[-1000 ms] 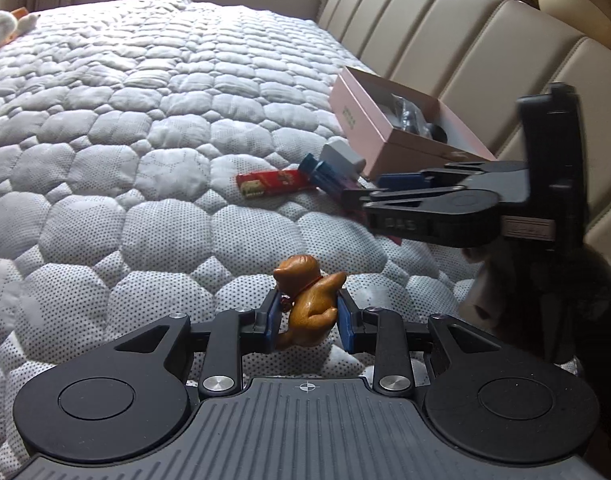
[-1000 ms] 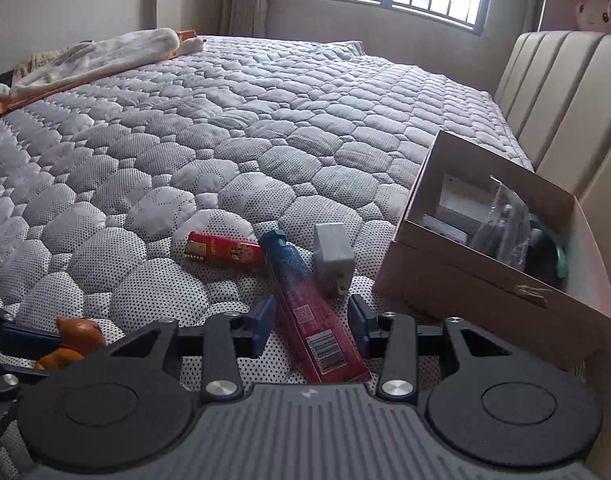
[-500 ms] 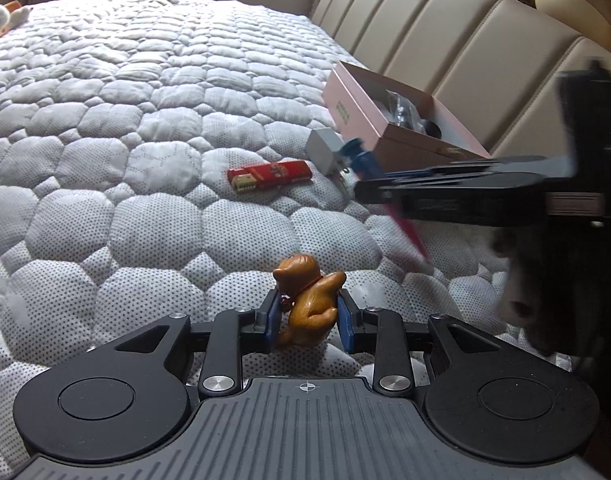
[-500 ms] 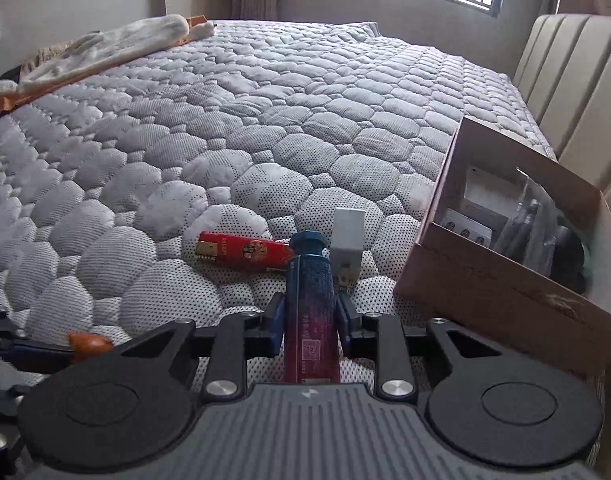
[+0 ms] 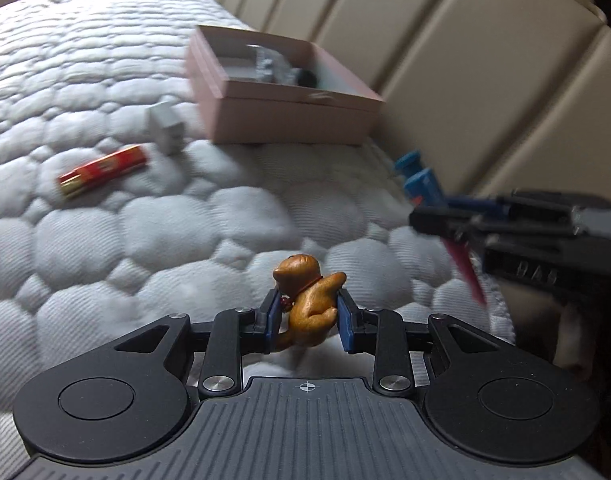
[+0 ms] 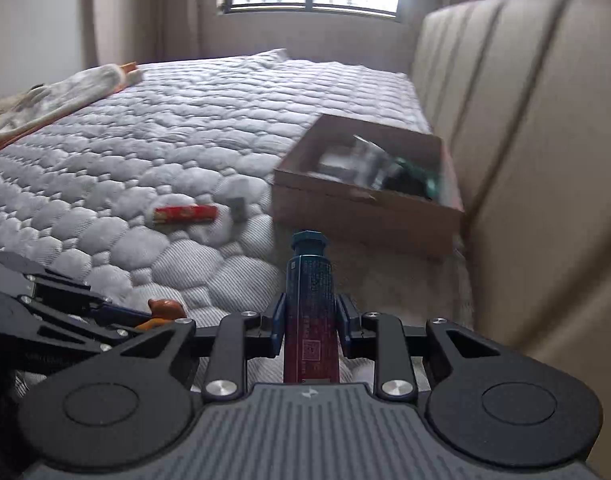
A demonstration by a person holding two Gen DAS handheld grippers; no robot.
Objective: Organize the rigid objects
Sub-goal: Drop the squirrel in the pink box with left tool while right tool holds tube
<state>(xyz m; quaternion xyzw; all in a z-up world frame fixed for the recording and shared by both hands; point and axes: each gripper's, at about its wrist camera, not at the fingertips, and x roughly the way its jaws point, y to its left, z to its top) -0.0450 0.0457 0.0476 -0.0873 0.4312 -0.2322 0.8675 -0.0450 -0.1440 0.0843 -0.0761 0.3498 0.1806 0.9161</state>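
Right gripper [image 6: 309,322]: jaws just closed on blue-capped tube [image 6: 310,300]; tube now clamped and off quilt, a second ago it lay flat beside white block [image 5: 166,127]. Left gripper [image 5: 307,316] stays clamped on glossy orange animal figurine [image 5: 307,304]. I judge both loads bound for pink cardboard box [image 5: 281,116] at padded headboard [image 5: 465,60]; box now closer. Red foil-look stick [image 5: 103,170] and block remain on soft bumpy quilted mattress [image 5: 145,232]. Tube squeezable; figurine hard, rounded.
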